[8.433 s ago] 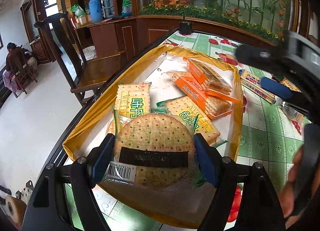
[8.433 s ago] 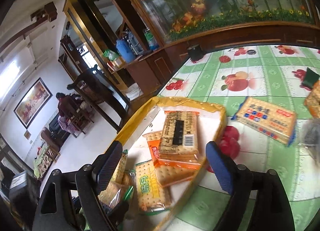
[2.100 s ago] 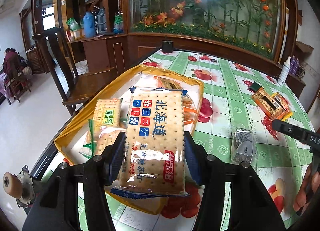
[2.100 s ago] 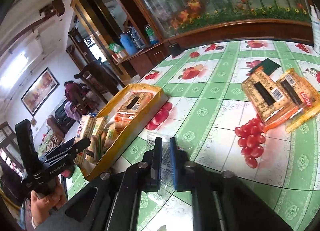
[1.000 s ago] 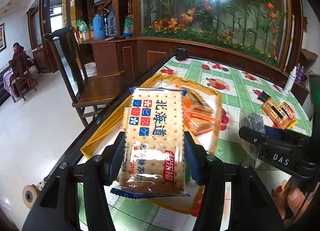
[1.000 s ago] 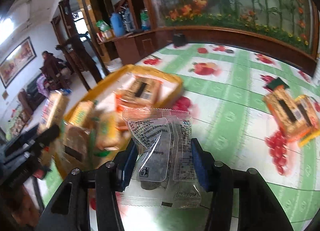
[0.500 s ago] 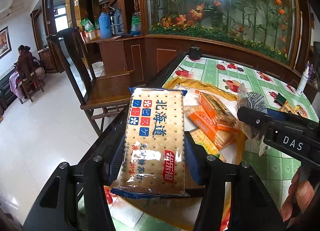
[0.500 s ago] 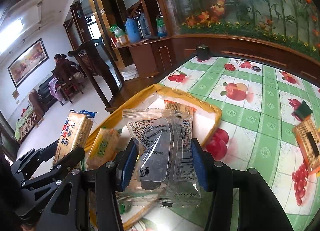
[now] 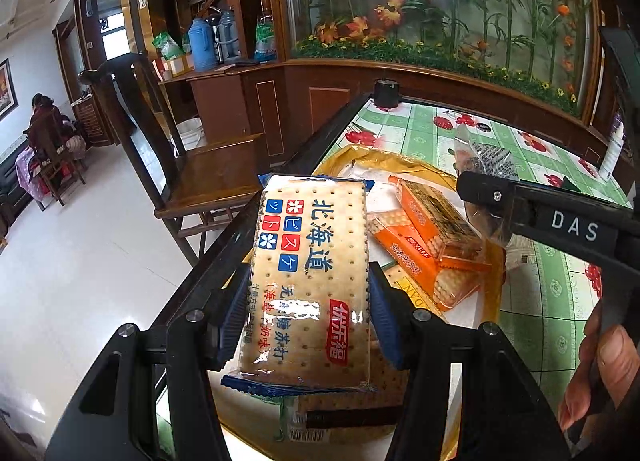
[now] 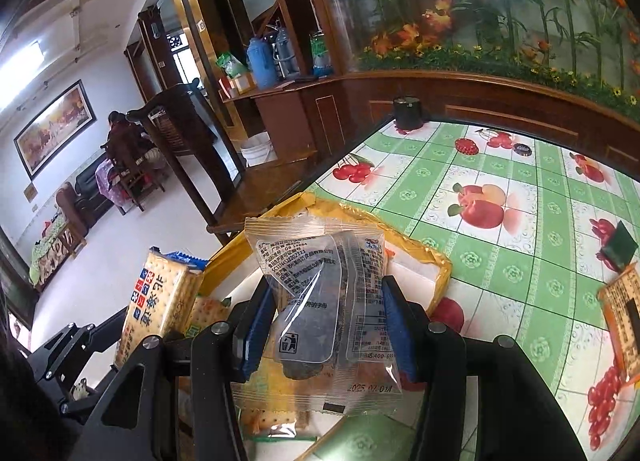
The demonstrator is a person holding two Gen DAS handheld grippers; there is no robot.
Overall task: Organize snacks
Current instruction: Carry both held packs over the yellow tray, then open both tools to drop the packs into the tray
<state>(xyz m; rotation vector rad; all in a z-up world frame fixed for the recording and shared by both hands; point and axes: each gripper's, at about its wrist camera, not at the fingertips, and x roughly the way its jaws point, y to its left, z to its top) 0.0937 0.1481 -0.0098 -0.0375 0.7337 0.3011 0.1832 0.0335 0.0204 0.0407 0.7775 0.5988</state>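
The left gripper (image 9: pixel 308 317) clamps a cracker pack (image 9: pixel 310 281) flat over the tray's (image 9: pixel 496 281) near end, ready to drop in. The right gripper (image 10: pixel 324 329) pinches a clear packet (image 10: pixel 320 301) above the tray's middle.

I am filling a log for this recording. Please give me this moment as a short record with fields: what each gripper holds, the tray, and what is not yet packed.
left gripper: shut on cracker pack, held above the tray's near end
right gripper: shut on clear snack bag, held above the tray
tray: yellow, at the table edge next to the wooden chair
tray contents: orange cracker packs, other cracker packs partly hidden
not yet packed: orange pack on the green tablecloth
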